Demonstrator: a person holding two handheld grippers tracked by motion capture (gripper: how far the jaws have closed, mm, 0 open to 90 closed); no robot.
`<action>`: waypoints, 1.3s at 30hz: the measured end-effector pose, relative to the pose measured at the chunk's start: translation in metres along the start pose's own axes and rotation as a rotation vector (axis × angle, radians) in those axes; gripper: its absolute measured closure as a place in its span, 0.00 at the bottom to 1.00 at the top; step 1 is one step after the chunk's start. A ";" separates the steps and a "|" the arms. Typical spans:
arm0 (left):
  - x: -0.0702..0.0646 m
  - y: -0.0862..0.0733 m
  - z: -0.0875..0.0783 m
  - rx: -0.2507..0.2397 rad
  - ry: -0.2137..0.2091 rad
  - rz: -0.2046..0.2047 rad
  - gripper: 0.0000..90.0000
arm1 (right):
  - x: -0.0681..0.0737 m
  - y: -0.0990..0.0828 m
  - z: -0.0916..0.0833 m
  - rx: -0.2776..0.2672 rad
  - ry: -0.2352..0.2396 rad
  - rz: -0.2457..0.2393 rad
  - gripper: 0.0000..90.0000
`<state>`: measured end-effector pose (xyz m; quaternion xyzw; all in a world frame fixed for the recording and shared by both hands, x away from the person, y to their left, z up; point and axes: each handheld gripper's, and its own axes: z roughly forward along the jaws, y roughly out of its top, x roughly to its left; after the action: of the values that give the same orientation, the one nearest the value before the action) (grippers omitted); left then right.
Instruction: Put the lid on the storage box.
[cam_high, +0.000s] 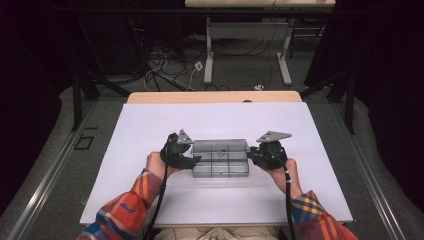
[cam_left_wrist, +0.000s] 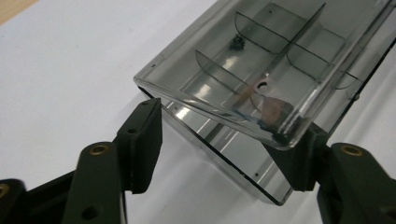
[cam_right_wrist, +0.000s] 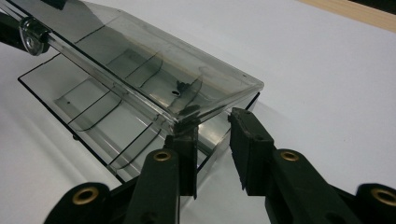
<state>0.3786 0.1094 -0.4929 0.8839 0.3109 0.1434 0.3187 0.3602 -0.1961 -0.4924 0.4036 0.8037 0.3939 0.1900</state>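
Both grippers flank the clear box (cam_high: 220, 158); left gripper (cam_left_wrist: 224, 140) jaws open, loose around its lid corner; right gripper (cam_right_wrist: 212, 140) jaws open, unclamped. Risk: unsupported lid may drop shut.

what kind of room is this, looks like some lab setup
Probably a lab or recording workspace: a white-topped table, loose cables on the floor behind, another desk frame, dark curtains around.

obstacle: clear box (cam_high: 220, 158) mid-table | free: white table (cam_high: 150, 130) all around
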 end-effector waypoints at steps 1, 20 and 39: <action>-0.001 -0.001 0.001 -0.011 0.005 -0.002 0.43 | 0.000 0.000 0.000 0.004 0.002 0.000 0.81; -0.019 -0.017 -0.020 -0.058 0.025 -0.019 0.57 | 0.008 -0.010 -0.001 0.059 0.016 -0.021 0.79; -0.022 -0.019 -0.014 -0.003 -0.003 -0.007 0.59 | 0.016 -0.021 -0.007 0.074 0.054 -0.034 0.75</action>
<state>0.3471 0.1137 -0.4964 0.8825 0.3134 0.1415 0.3210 0.3359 -0.1945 -0.5040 0.3859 0.8292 0.3715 0.1596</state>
